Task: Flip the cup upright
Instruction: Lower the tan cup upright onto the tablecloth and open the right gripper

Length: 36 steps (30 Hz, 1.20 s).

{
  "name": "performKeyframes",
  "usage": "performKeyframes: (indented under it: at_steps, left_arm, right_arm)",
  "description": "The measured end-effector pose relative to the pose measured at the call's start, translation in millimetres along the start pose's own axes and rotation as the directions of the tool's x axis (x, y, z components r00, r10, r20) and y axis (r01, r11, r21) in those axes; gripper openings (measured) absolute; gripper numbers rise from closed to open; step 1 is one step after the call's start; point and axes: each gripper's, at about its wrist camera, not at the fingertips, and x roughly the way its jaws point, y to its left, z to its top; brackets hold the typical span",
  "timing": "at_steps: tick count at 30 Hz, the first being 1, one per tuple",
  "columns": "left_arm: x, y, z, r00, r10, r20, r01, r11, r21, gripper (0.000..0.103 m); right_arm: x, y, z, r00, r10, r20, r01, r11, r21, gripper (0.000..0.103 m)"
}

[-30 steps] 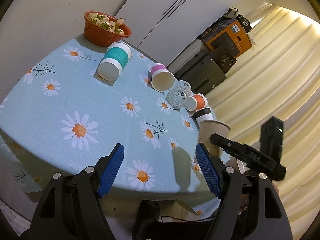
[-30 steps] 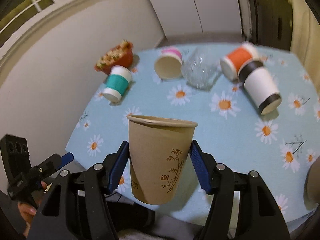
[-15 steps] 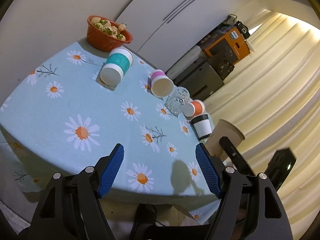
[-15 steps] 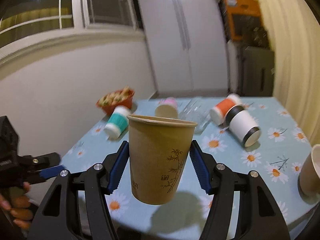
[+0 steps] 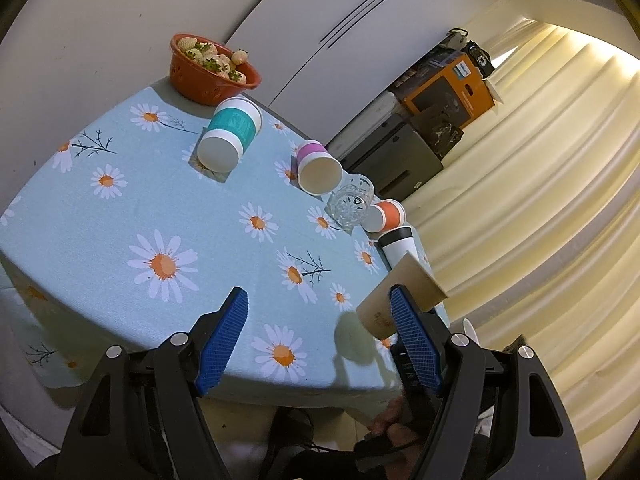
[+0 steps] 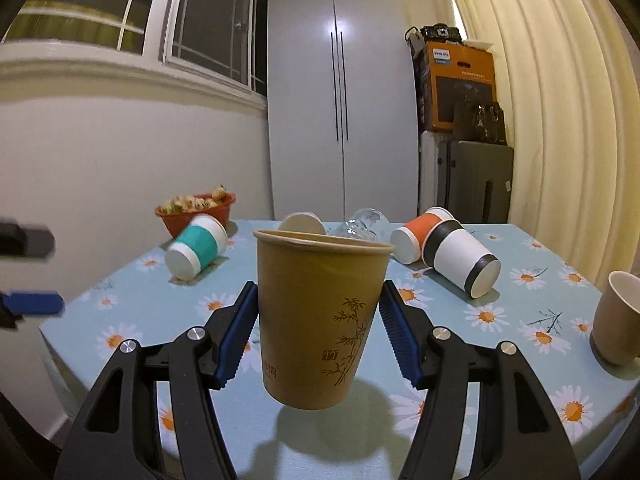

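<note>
My right gripper (image 6: 316,320) is shut on a brown paper cup (image 6: 320,320) with a bamboo print. It holds the cup upright, mouth up, just above the near part of the daisy tablecloth (image 6: 440,320). The same cup (image 5: 400,292) shows in the left wrist view behind my right blue pad, near the table's right edge. My left gripper (image 5: 320,340) is open and empty above the table's near edge.
Lying on their sides are a teal cup (image 5: 230,136), a pink cup (image 5: 318,168), a glass (image 5: 352,202), an orange cup (image 5: 386,216) and a black-and-white cup (image 6: 460,260). A red bowl (image 5: 208,68) of fruit stands at the back. Another brown cup (image 6: 616,320) stands at right.
My right gripper has tilted up to level and lowered the brown cup towards the tablecloth. The left gripper has shifted slightly; it stays open.
</note>
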Motion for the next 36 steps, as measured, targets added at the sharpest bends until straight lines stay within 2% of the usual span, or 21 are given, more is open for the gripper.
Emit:
performKeyframes:
  at_steps: [3,10,15,30,36]
  left_arm:
    - [-1.7,0.7,0.0,1.0,-0.006,0.009,0.006,1.0,-0.004,0.072]
    - [-1.9,0.5,-0.2,1.0,0.003,0.014,-0.003,1.0,-0.002,0.072]
    - [-2.6,0.3,-0.3,1.0,0.006,0.015,-0.006,1.0,0.001,0.072]
    - [-3.8,0.8,-0.6,1.0,0.021,0.022,-0.021,1.0,0.004,0.072]
    - [-1.3,-0.1,0.0,0.999,0.028,0.02,-0.028,1.0,0.01,0.073]
  right_arm:
    - [3.3,4.3,-11.3,1.0,-0.026,0.016,0.027,0.998,-0.048,0.062]
    - [12.0,8.5,-31.0,0.999,-0.031,0.018,0.032,0.996,-0.088,0.062]
    - [9.1,12.7,-34.5,0.999,-0.039,0.028,0.041,0.993,-0.111,0.062]
    - [4.7,13.7,-35.0,0.999,-0.046,0.01,0.047,0.994,-0.097,0.062]
    - [8.2,6.3,-35.1,0.999,-0.037,-0.022,0.036,0.998,-0.049,0.072]
